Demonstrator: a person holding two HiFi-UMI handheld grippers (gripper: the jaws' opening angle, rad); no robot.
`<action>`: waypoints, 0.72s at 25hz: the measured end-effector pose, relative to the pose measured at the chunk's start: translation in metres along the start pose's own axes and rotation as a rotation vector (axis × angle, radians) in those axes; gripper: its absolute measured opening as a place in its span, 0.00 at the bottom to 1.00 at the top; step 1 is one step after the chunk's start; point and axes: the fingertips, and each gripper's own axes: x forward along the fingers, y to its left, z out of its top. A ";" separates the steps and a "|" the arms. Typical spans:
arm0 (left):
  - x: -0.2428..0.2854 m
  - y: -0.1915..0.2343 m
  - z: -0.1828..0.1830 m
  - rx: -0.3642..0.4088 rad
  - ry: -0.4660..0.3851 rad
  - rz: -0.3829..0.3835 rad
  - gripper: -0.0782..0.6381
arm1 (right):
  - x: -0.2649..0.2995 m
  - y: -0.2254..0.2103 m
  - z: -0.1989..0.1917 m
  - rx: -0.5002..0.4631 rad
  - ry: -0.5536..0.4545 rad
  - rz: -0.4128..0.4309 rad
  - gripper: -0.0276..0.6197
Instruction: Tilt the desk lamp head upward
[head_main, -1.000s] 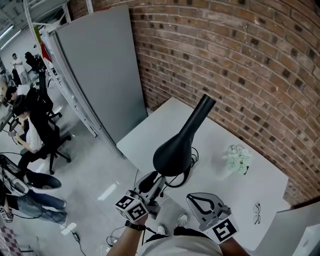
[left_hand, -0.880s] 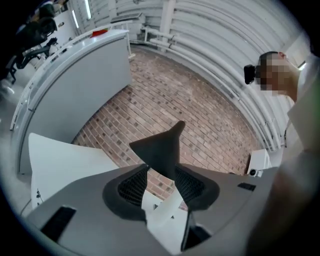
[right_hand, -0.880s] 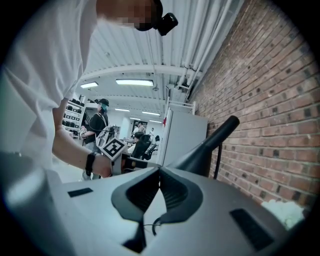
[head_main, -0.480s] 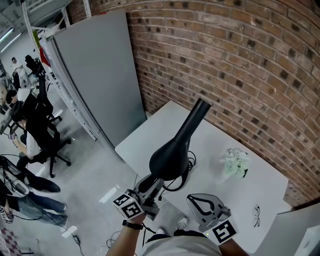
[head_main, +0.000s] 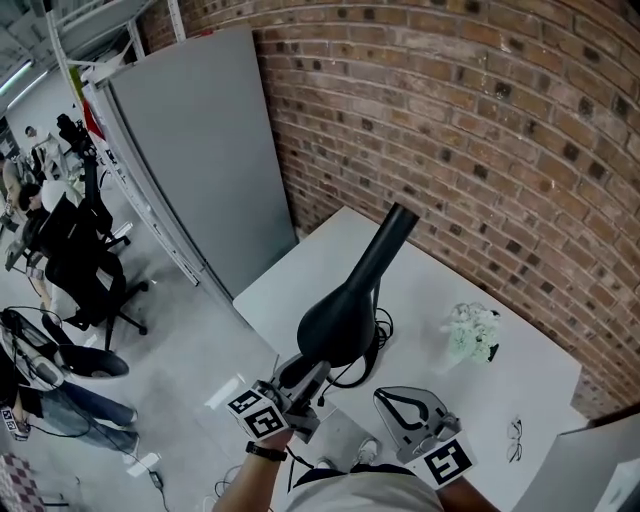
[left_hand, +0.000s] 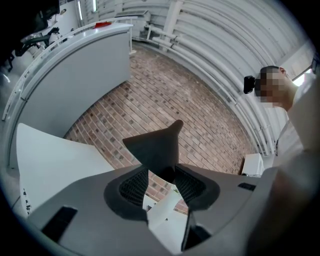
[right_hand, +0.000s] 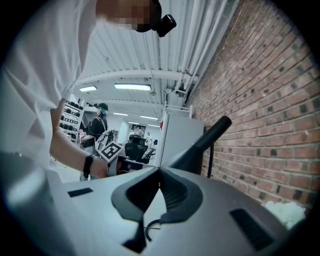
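Brick wall is backing the white table. The left gripper is reaching in level, its jaws just opening wide with the lamp head rim between them. The right gripper is hovering alongside, jaws together, empty.

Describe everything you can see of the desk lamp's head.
The lamp head is a matte black, plastic-looking cone: a wide round bell narrowing into a long tube that slants up toward the brick wall. A thin black stem drops from the tube. The head hangs above the white table near the person's edge. The left gripper, whose jaws have just been opening, has the bell's rim between its open jaws; whether they touch it cannot be told.
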 end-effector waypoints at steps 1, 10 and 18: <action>0.001 0.000 0.000 0.001 0.001 0.002 0.34 | 0.001 -0.001 0.001 -0.001 -0.005 0.004 0.07; 0.001 -0.002 -0.001 0.018 0.000 0.013 0.34 | 0.007 0.000 -0.001 -0.024 -0.025 0.045 0.07; -0.009 -0.013 0.013 0.102 -0.008 0.006 0.33 | 0.006 -0.003 -0.001 -0.009 -0.024 0.038 0.07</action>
